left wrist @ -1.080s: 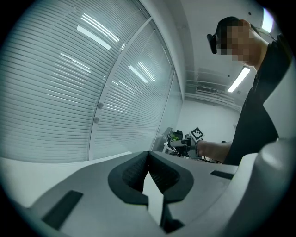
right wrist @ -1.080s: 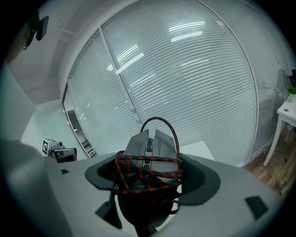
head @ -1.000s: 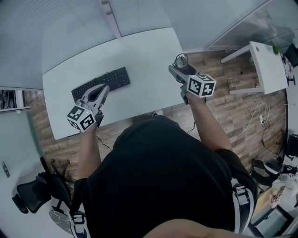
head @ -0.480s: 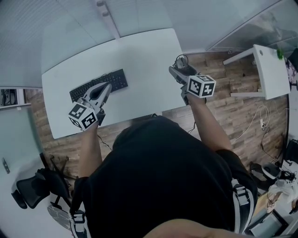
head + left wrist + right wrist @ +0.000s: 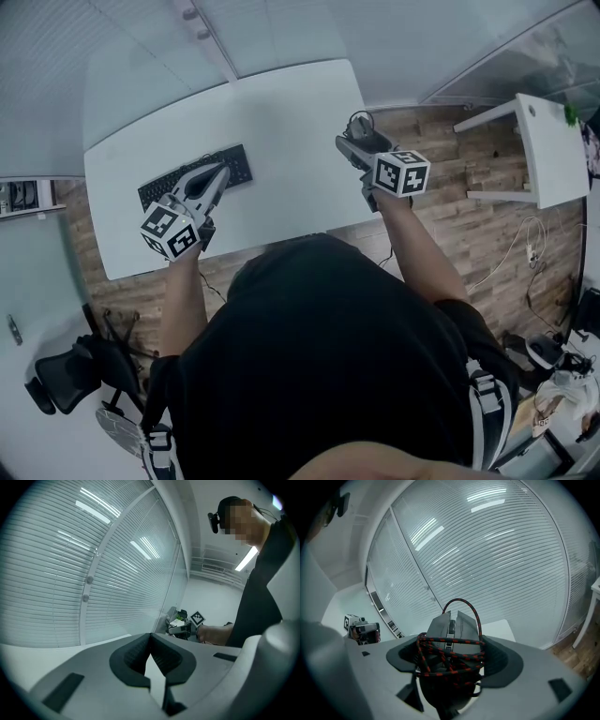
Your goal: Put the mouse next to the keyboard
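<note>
The black keyboard (image 5: 154, 189) lies on the left part of the white table (image 5: 281, 112). My left gripper (image 5: 223, 170) hovers over the keyboard's middle, jaws shut with nothing between them (image 5: 151, 634). My right gripper (image 5: 354, 139) is at the table's right edge, shut on the grey mouse (image 5: 361, 126). In the right gripper view the mouse (image 5: 451, 623) points away between the jaws, wrapped in its red-and-black braided cable (image 5: 440, 660). Each gripper shows small in the other's view: the right gripper (image 5: 186, 627) and the left gripper (image 5: 362, 630).
A wall of window blinds (image 5: 497, 564) stands behind the table. A second white table (image 5: 544, 141) is at the right over the wooden floor (image 5: 441, 206). A black office chair (image 5: 66, 384) sits at the lower left. Cables (image 5: 530, 239) lie on the floor.
My left gripper has crept forward over the keyboard. The right gripper, still holding the mouse, has hardly moved.
</note>
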`<state>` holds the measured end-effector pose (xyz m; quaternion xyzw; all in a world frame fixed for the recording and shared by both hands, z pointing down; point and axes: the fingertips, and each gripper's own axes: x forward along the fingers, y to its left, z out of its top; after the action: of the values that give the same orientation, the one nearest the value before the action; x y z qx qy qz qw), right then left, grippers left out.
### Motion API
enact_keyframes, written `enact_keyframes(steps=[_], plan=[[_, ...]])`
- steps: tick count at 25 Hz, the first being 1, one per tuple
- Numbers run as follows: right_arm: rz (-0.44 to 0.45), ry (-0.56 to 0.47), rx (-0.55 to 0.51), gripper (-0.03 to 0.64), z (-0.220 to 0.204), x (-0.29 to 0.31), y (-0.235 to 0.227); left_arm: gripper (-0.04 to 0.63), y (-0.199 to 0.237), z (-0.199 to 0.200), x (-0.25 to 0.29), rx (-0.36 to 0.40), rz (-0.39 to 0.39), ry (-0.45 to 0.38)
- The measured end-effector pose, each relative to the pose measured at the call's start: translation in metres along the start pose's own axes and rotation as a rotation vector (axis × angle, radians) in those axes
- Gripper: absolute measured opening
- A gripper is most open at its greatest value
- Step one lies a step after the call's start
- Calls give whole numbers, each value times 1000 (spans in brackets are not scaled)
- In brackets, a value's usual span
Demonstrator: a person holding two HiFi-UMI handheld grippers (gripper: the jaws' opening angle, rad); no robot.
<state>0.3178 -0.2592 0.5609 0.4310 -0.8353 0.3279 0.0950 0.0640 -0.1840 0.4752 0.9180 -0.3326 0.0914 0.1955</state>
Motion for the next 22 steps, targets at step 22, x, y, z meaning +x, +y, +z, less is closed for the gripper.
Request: enact_keyframes(steps=[22], plan=[[53, 57, -33, 403, -6, 7, 17, 20, -11, 4, -7, -13, 31, -18]])
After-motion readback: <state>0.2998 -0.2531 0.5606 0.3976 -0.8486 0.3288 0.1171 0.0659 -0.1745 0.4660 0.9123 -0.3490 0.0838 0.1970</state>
